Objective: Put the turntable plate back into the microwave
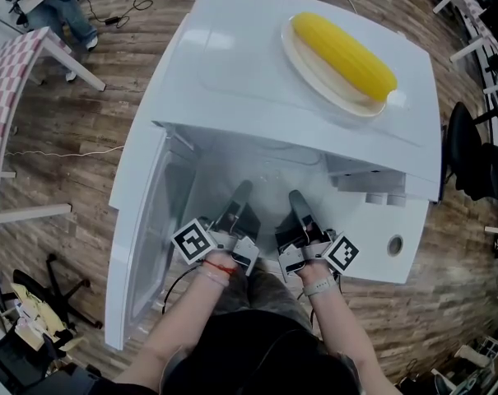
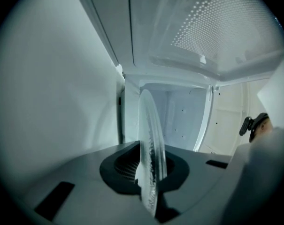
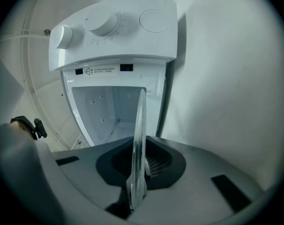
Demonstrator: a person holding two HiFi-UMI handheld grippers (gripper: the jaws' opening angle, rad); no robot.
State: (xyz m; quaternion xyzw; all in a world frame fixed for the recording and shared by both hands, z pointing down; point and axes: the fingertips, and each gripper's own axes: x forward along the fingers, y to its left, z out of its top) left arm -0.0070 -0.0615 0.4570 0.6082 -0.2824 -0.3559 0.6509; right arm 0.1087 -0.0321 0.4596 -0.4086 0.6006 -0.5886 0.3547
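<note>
Head view: left gripper (image 1: 239,196) and right gripper (image 1: 298,200) reach side by side into the open microwave (image 1: 232,81); a corn cob (image 1: 343,54) sits on top.
Left gripper view: jaws clamped on the near rim of the glass turntable plate (image 2: 151,149), cavity ahead.
Right gripper view: jaws pinch the same rim.
Advice: keep both grippers level, lower together, and release only once the plate is seated.

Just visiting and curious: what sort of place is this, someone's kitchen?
Probably a lab or office workspace, not a kitchen: the microwave stands on a wood floor among loose cables, an office chair and a checked table.
</note>
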